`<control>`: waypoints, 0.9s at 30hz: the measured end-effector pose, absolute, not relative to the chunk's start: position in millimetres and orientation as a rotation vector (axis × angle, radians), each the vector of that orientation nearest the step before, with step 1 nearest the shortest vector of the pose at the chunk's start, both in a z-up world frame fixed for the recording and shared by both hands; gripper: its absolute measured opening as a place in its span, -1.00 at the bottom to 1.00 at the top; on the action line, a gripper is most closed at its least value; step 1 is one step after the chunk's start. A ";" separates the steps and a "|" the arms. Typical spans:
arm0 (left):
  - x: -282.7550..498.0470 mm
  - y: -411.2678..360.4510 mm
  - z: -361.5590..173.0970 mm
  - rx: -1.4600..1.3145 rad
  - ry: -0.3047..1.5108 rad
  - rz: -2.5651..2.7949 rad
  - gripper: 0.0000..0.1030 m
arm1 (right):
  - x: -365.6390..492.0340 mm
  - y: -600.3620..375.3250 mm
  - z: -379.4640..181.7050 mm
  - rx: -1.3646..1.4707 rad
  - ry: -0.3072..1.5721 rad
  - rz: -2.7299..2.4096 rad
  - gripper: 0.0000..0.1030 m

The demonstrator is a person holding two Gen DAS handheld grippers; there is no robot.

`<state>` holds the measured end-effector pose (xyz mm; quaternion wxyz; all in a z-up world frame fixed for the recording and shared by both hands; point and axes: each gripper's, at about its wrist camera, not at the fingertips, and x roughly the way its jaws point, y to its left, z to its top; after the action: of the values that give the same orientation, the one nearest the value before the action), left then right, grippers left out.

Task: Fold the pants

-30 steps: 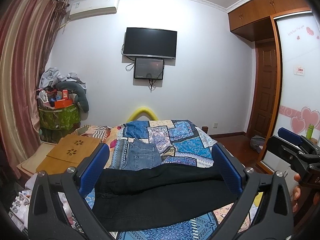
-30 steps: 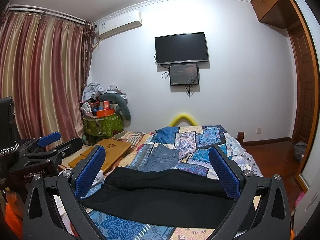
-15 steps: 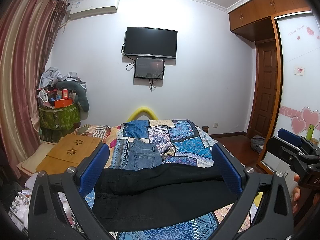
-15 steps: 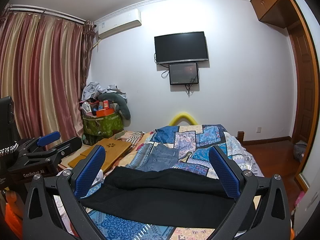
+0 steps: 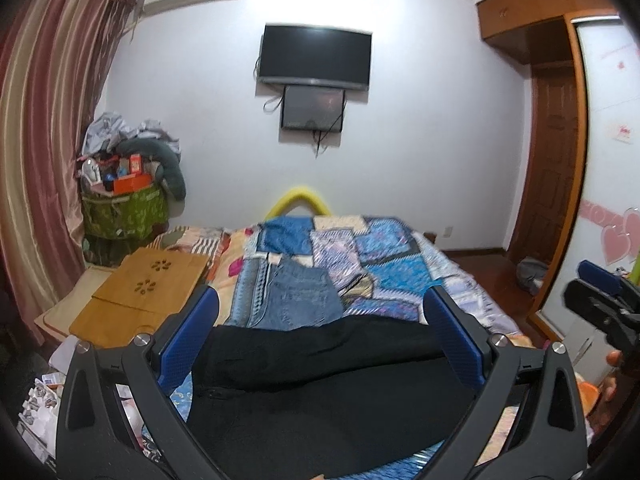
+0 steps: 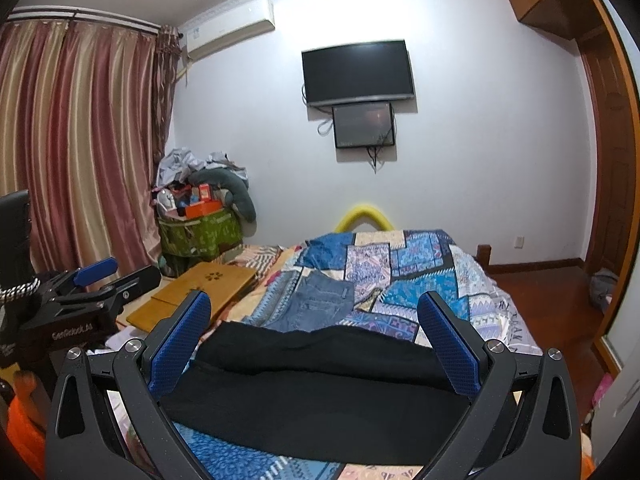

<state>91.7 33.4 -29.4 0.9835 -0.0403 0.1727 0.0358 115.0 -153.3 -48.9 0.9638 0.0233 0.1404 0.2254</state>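
1. The left gripper (image 5: 322,334) fills the lower part of its frame, blue pads spread wide and released, holding nothing.
2. The right gripper (image 6: 314,330) sits low in its own frame, likewise spread apart and holding nothing.
3. The black pants (image 5: 320,392) lie across the patchwork bedspread (image 5: 384,264) at lower centre, partly doubled over lengthwise.
4. Blue jeans (image 5: 298,296) lie just beyond them, mid-frame.
5. A wooden lap desk (image 5: 144,292) rests at left centre.

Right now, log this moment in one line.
left gripper: open | right gripper: open | black pants: lying on bed, ungrasped
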 end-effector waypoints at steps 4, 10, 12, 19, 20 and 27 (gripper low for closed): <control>143.8 55.9 -53.3 -0.071 0.433 0.137 1.00 | 150.7 -154.4 -66.4 0.036 0.346 0.447 0.99; 221.7 104.3 -102.7 -0.098 0.600 0.197 1.00 | 208.9 -157.1 -98.5 -0.017 0.459 0.412 0.99; 246.1 120.9 -120.2 -0.089 0.647 0.226 0.90 | 232.8 -158.2 -113.7 -0.048 0.511 0.399 0.99; 334.2 182.5 -178.9 -0.121 0.808 0.240 0.89 | 304.3 -159.1 -157.5 -0.108 0.682 0.414 0.99; 343.1 189.1 -185.5 -0.129 0.828 0.246 0.89 | 314.4 -158.7 -163.9 -0.115 0.706 0.421 0.99; 400.1 226.4 -246.3 -0.121 0.987 0.273 0.70 | 383.2 -150.3 -200.3 -0.155 0.832 0.471 0.99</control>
<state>400.1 226.4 -246.3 0.8700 -0.0580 0.4720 0.1304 383.2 -150.3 -200.3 0.8850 -0.0743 0.3999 0.2265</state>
